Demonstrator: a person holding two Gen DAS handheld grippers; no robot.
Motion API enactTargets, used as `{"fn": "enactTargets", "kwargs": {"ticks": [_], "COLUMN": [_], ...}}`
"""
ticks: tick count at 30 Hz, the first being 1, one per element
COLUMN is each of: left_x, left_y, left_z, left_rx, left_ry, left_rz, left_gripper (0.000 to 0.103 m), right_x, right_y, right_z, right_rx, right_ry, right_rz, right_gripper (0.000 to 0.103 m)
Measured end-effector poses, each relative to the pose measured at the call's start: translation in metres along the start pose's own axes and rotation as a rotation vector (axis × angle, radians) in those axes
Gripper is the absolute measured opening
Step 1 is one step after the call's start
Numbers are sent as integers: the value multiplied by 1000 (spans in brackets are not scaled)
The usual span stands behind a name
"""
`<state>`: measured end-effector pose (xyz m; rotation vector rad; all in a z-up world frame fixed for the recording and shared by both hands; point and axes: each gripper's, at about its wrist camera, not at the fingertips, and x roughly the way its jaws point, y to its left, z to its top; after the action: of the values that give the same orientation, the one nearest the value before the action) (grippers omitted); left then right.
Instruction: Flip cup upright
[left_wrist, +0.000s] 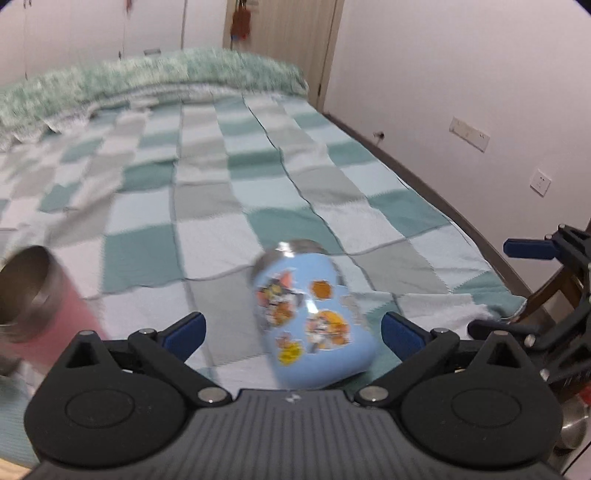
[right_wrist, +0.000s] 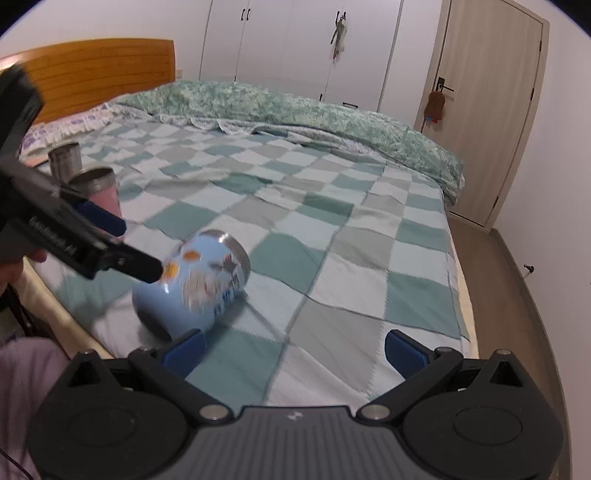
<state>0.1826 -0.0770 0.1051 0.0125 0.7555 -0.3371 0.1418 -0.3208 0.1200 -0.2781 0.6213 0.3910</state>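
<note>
A light blue cup (left_wrist: 310, 317) with cartoon stickers lies tilted on its side on the checkered bedspread, its steel rim pointing away from me. It sits between the wide-open fingers of my left gripper (left_wrist: 293, 332), touching neither. In the right wrist view the cup (right_wrist: 192, 284) is blurred, at the lower left just beyond the left fingertip (right_wrist: 184, 349). My right gripper (right_wrist: 293, 350) is open and empty over the bedspread. The left gripper (right_wrist: 122, 258) shows there from the side, above the cup.
A pink steel-rimmed cup (left_wrist: 33, 295) stands at the left; it also shows in the right wrist view (right_wrist: 99, 188), with a steel cup (right_wrist: 65, 158) behind it. The bed's edge (left_wrist: 480, 236) runs along the right. A folded green quilt (right_wrist: 295, 110) lies at the back.
</note>
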Motion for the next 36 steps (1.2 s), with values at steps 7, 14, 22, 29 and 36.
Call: {"fn": "enactTargets", "kwargs": {"ticks": [7,14,22,29,36], "left_x": [-30,-43,-31,-23,-21], "left_y": [37,71,103,117,123], "left_z": [-23,-46,-60,-68,-75], "left_rx": [54,69,54,39,15], "left_ry": [-108,-182,-202,-201,-197], "left_rz": [58,96,98,83,67], "left_gripper": [103,103,103,103,103], "right_x": [14,56,114,144,164], "right_y": [31,52,64,68,70], "right_z": [31,52,70,78,82], "right_rx": [78,199,282,303,316], "right_ry": [3,78,210,274,329], "right_rz": [24,24,1,-9,-3], "right_gripper": [103,103,103,103,103]}}
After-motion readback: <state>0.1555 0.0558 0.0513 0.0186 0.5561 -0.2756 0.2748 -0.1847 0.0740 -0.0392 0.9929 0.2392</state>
